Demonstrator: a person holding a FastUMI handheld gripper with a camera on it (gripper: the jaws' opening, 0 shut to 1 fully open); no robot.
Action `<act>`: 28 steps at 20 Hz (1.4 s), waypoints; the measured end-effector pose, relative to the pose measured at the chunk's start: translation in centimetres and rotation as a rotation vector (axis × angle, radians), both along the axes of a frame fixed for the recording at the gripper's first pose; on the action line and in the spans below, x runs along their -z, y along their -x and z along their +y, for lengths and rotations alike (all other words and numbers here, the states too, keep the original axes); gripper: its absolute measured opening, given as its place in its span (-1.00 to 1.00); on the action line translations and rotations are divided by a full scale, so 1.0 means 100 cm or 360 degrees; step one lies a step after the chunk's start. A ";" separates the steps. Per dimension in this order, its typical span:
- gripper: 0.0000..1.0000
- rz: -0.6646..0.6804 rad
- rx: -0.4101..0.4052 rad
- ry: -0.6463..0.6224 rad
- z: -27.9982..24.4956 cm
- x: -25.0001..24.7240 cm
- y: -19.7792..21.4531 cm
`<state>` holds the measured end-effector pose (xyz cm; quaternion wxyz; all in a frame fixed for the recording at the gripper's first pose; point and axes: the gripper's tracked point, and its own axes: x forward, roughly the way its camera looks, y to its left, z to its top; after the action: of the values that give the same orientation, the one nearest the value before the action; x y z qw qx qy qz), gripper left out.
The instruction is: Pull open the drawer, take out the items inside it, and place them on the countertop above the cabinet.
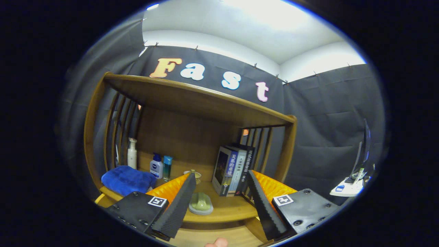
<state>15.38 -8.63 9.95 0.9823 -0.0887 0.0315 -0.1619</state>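
My gripper is open and held above the front of the wooden cabinet, with nothing pressed between its fingers. Between the fingers and a little beyond them, a pale green soap-like item on a white dish rests on the countertop. Below the countertop's front edge a strip of lighter wood shows; I cannot tell whether it is the drawer. A small pinkish thing peeks up at its near edge, too cut off to identify.
On the countertop stand several upright books right of the dish, a folded blue towel at the left, and a white pump bottle, a blue-capped bottle and a teal tube at the back. A shelf board spans overhead.
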 end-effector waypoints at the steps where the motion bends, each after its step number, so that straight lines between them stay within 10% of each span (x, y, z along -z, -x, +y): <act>1: 0.94 0.0018 0.0039 -0.0015 -0.005 0.007 0.012; 28: 0.95 0.0195 -0.0270 -0.0297 0.061 0.158 0.168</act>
<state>-1.43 -2.53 -5.88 0.9927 -0.0090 0.0987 -0.0691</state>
